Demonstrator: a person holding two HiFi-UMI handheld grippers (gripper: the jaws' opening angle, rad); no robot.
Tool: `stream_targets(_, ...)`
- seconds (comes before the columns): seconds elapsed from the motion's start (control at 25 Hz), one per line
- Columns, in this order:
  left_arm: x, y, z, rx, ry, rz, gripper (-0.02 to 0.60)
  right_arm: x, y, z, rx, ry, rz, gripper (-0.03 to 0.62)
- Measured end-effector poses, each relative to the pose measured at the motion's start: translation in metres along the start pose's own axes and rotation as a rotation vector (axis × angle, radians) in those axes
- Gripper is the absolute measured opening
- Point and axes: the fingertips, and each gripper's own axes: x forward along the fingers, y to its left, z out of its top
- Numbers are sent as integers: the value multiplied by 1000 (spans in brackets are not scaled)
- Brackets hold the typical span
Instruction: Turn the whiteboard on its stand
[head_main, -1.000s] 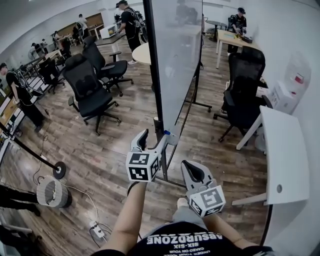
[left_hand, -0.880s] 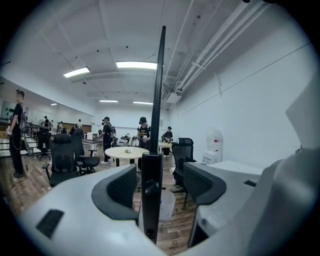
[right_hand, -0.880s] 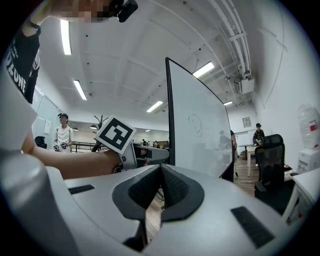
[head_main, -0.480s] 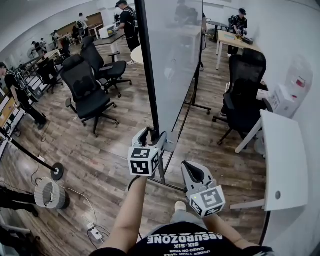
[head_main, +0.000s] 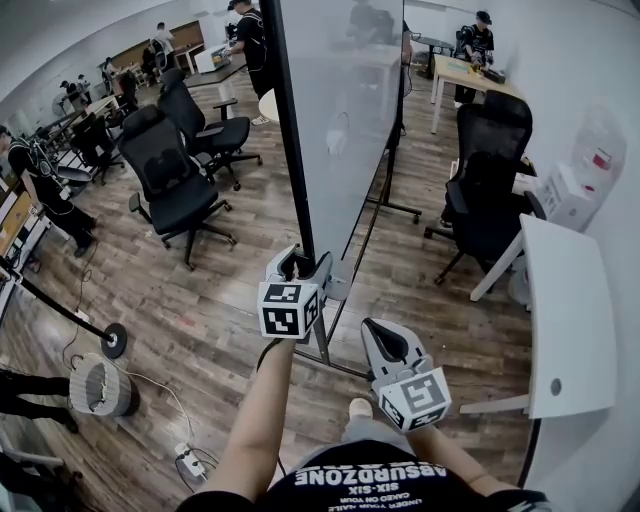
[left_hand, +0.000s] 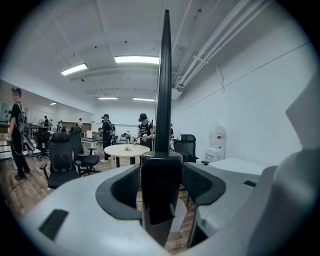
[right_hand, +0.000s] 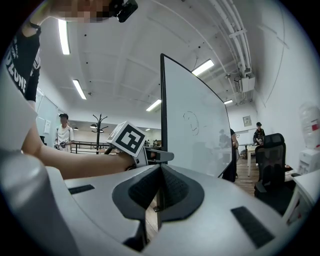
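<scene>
The left gripper (head_main: 303, 266) now sits higher on the whiteboard (head_main: 345, 120) than 1 second ago. Its 2 jaws pinch the board's black side frame (left_hand: 163, 100) near the lower corner. Meanwhile the frame's top leans further left in the head view. I judge the turn on the stand (head_main: 323, 345) has begun but has far to go. The right gripper (head_main: 380, 336) hangs just below and right of the board's corner, jaws pressed together on nothing.

Counted: 1 whiteboard, 1 stand, 2 grippers. There are 3 black office chairs (head_main: 175, 180) left of the board and at least 1 chair (head_main: 490, 200) right of it. Also to its right is 1 white desk (head_main: 575, 320).
</scene>
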Motion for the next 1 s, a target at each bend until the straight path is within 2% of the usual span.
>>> stream_targets(0.12,-1,1,2,8,-17,12,229,-2,2,0,-1,4,-1,-3)
stream_targets(0.2,0,2,1,19,-12,32,180,-4,2,-1,-1,7,1,-3)
stream_targets(0.44,1,0,-1,27,35,21,179,-8,8,-3,5,12,8,-2)
stream_targets(1.0,-15,4,-5,17,21,37,178,-21,32,0,9,0,8,-2)
